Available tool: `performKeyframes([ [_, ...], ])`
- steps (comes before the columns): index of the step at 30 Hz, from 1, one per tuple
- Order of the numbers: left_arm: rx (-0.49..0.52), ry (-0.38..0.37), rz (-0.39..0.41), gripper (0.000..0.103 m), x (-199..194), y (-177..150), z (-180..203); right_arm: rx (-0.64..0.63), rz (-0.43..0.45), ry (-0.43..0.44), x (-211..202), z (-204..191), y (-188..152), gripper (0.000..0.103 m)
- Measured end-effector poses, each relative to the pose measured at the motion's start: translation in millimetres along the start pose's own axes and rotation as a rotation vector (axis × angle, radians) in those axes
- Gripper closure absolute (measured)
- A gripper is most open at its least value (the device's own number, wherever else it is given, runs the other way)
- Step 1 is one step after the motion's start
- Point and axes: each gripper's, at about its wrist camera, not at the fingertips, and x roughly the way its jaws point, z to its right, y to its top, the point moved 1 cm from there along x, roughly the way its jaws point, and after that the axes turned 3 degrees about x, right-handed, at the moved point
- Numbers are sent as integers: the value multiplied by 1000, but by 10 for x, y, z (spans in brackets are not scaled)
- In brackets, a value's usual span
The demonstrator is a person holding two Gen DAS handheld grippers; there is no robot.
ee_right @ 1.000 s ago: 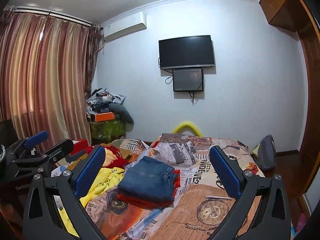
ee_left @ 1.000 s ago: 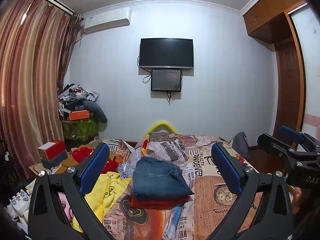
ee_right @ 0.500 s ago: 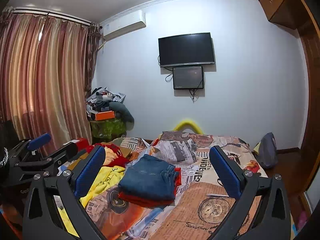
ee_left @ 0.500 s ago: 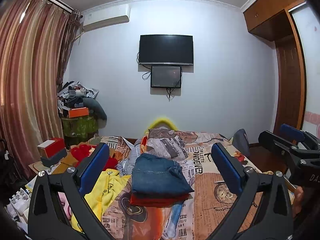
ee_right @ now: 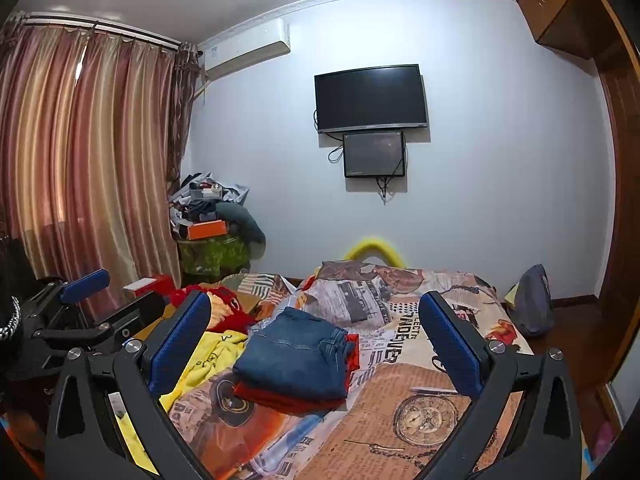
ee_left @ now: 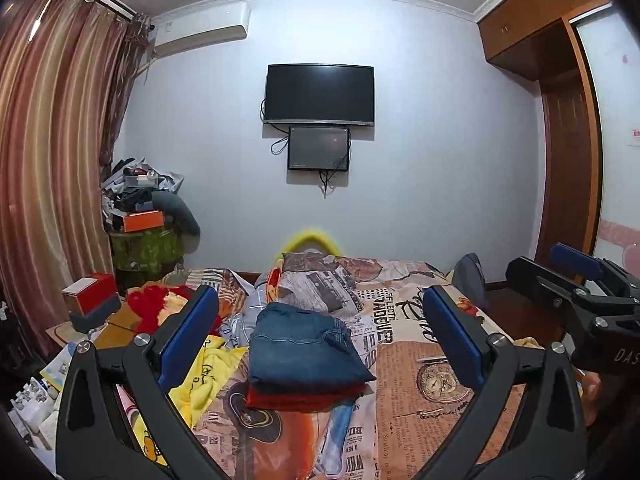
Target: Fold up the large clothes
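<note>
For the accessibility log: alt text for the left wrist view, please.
Open left gripper held above a bed with folded jeans stacked on a folded red garment. A yellow garment lies unfolded to the left.

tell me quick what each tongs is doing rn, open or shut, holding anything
Left tongs: open, holding nothing.
Right tongs: open, holding nothing.

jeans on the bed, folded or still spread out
Folded. The jeans form a compact rectangular bundle with stacked layers at the edge, resting on a folded red garment. Both grippers are open and hold nothing.
</note>
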Motion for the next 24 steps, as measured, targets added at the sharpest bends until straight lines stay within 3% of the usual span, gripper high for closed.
performKeyframes([
  [24,-17,-30,-25,1,9,-8,7,16,1,-5,-8,63,-11,0],
])
